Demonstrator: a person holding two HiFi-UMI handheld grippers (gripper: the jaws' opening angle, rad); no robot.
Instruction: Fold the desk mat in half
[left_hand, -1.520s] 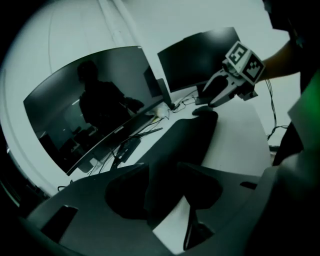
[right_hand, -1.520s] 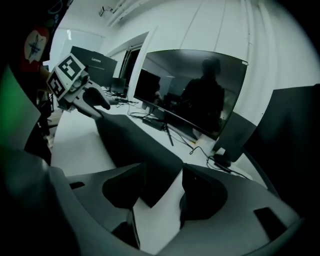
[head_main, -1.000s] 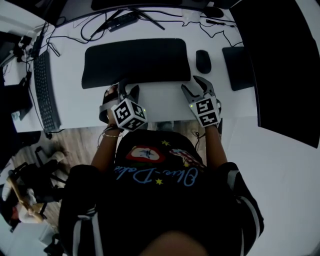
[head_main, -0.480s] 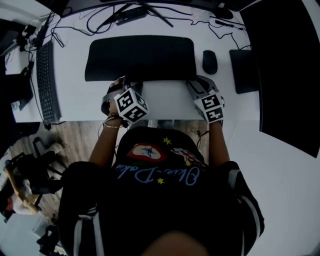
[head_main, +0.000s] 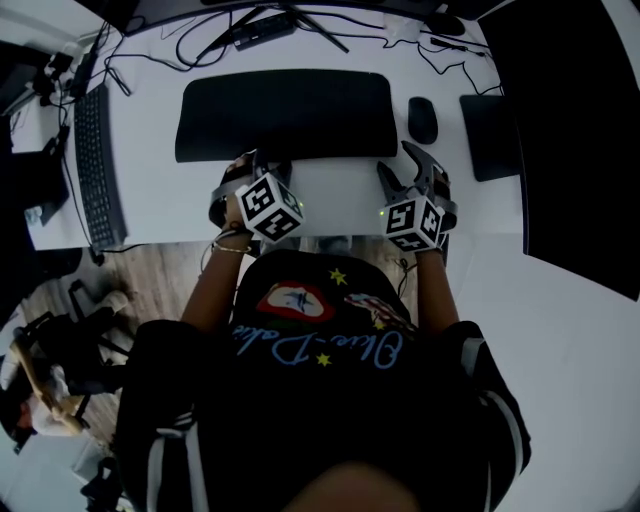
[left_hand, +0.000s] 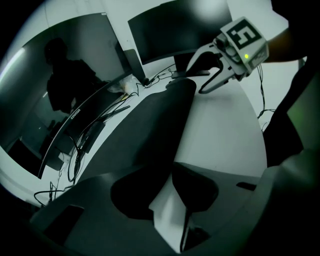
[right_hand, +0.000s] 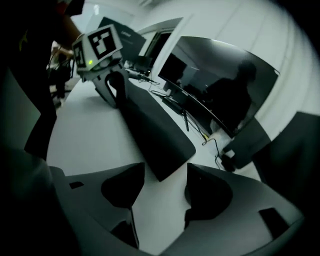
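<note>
Along the near edge of the desk mat (head_main: 285, 115), jaws of our left gripper (head_main: 262, 166) have just narrowed and those of our right gripper (head_main: 394, 158) reopened wide, neither pinching it, so we risk lifting nothing.

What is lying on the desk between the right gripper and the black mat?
Nothing: the right gripper view shows only bare white desk between the right gripper and the mat.

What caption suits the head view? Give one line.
Left gripper, jaws just narrowed, and right gripper, jaws just widened, both empty, at the near edge of the desk mat.
</note>
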